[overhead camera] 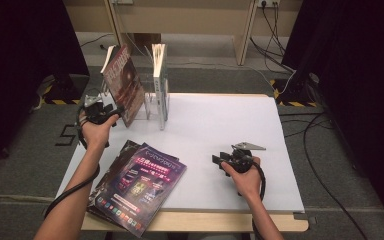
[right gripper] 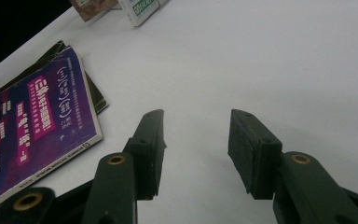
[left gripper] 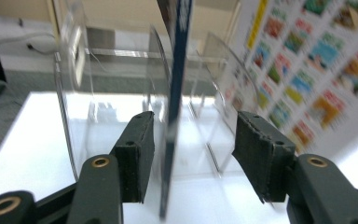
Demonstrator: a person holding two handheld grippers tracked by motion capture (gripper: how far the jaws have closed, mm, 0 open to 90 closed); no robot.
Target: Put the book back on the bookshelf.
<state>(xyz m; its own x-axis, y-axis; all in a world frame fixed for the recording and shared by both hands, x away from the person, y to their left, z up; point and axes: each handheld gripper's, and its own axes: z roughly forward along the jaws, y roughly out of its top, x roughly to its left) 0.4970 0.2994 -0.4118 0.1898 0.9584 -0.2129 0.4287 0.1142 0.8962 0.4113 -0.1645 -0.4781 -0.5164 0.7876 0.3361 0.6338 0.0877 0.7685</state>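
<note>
A magazine (overhead camera: 127, 85) stands tilted in the clear acrylic rack (overhead camera: 150, 106) at the upper left of the high view, its top leaning left out of the leftmost slot. The left gripper (overhead camera: 111, 111) is at its lower edge. In the left gripper view the jaws are apart on either side of the magazine's dark edge (left gripper: 172, 116), with clear space on the right side, so nothing is clamped. A second magazine (overhead camera: 160, 82) stands upright in a slot just to the right.

Judging by the layout, the job is filing magazines into the rack: two are in, though the leaning one looks not fully seated. A stack of magazines (overhead camera: 137, 187) lies flat at the lower left of the high view, purple cover on top, overhanging the table's near edge; those seem to be left.

The right gripper (overhead camera: 219, 161) hovers low over bare tabletop right of centre, well apart from the stack, its jaws spread and empty.

The white tabletop (overhead camera: 220, 125) sits on a wooden base. Around it are grey carpet, black curtains at both sides, cables on the floor at the right, and wooden furniture at the top.
</note>
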